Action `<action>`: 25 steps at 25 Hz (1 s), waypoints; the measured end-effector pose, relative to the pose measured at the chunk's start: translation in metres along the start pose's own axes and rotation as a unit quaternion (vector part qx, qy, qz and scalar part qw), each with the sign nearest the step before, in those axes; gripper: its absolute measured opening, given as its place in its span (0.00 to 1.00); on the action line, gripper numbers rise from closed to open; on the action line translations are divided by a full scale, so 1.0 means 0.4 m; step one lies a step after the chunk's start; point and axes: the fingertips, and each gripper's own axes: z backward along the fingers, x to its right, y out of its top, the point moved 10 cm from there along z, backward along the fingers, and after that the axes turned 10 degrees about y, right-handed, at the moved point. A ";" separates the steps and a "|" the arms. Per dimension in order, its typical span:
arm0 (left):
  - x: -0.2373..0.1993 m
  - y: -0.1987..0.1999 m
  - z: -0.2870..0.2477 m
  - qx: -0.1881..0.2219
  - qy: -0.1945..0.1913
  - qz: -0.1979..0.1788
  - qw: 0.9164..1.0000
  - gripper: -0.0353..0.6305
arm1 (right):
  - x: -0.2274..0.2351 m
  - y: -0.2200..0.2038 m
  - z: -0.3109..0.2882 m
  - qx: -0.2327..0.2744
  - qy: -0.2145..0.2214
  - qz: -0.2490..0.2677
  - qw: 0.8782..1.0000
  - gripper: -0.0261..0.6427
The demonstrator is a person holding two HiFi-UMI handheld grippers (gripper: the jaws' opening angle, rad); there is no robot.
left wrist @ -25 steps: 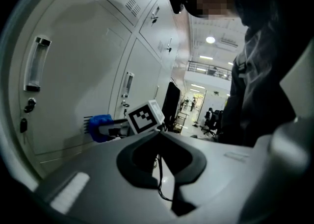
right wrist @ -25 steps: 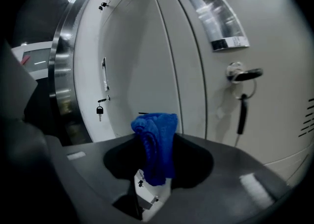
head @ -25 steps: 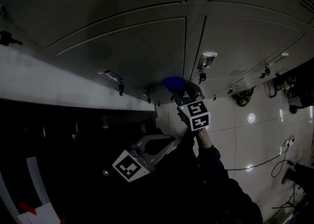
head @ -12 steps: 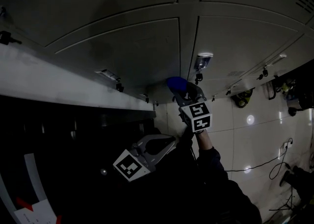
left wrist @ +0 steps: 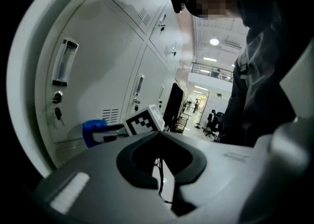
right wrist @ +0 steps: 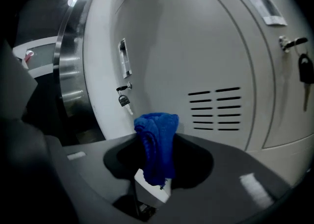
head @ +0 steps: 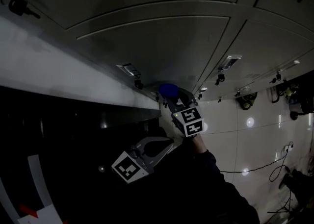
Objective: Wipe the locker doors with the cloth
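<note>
My right gripper (head: pixel 172 96) is shut on a bunched blue cloth (head: pixel 168 89) and holds it up at the low part of a grey locker door (head: pixel 162 46). In the right gripper view the cloth (right wrist: pixel 157 142) stands up between the jaws of the right gripper (right wrist: pixel 154 176), close in front of a door with vent slots (right wrist: pixel 214 110). I cannot tell whether the cloth touches the door. My left gripper (head: pixel 169 143) hangs lower and nearer to me, shut and empty, its jaws meeting (left wrist: pixel 159 169). It looks towards the cloth (left wrist: pixel 93 132).
Rows of locker doors carry recessed handles (head: pixel 128 68) and keys in locks (right wrist: pixel 122 99). A long pale ledge (head: pixel 59 71) runs at the left. Glossy floor tiles (head: pixel 255 135) with a loose cable (head: pixel 265 166) lie at the right. A person (left wrist: pixel 260 71) stands close behind the left gripper.
The head view has swung, so the lockers sit further right in it. The right gripper with the cloth now lies a little further left of the door seam. The left gripper has hardly moved.
</note>
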 end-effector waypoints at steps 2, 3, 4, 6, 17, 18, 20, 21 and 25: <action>-0.022 -0.009 0.032 0.001 0.006 0.004 1.000 0.05 | -0.030 -0.005 -0.049 -0.004 0.008 0.002 1.000 0.25; -0.033 -0.014 0.048 0.001 0.010 0.006 1.000 0.05 | -0.044 -0.006 -0.074 -0.005 0.012 0.004 1.000 0.25; -0.044 -0.018 0.064 0.001 0.012 0.007 1.000 0.05 | -0.057 -0.008 -0.100 -0.006 0.016 0.006 1.000 0.25; -0.065 -0.028 0.094 0.000 0.018 0.008 1.000 0.05 | -0.080 -0.010 -0.149 -0.008 0.024 0.011 1.000 0.25; -0.133 -0.056 0.164 -0.007 0.025 0.003 1.000 0.05 | -0.128 -0.013 -0.280 -0.005 0.030 0.021 0.999 0.25; -0.134 -0.056 0.161 -0.006 0.024 0.002 1.000 0.05 | -0.124 -0.014 -0.274 -0.006 0.029 0.022 0.999 0.25; -0.131 -0.052 0.150 -0.004 0.019 0.002 1.000 0.05 | -0.112 -0.017 -0.258 -0.008 0.024 0.021 0.999 0.25; -0.128 -0.049 0.143 -0.005 0.016 0.001 1.000 0.05 | -0.103 -0.018 -0.246 -0.009 0.020 0.020 1.000 0.25; -0.106 -0.036 0.105 -0.008 0.005 0.001 1.000 0.05 | -0.051 -0.024 -0.181 -0.010 -0.001 0.013 1.000 0.25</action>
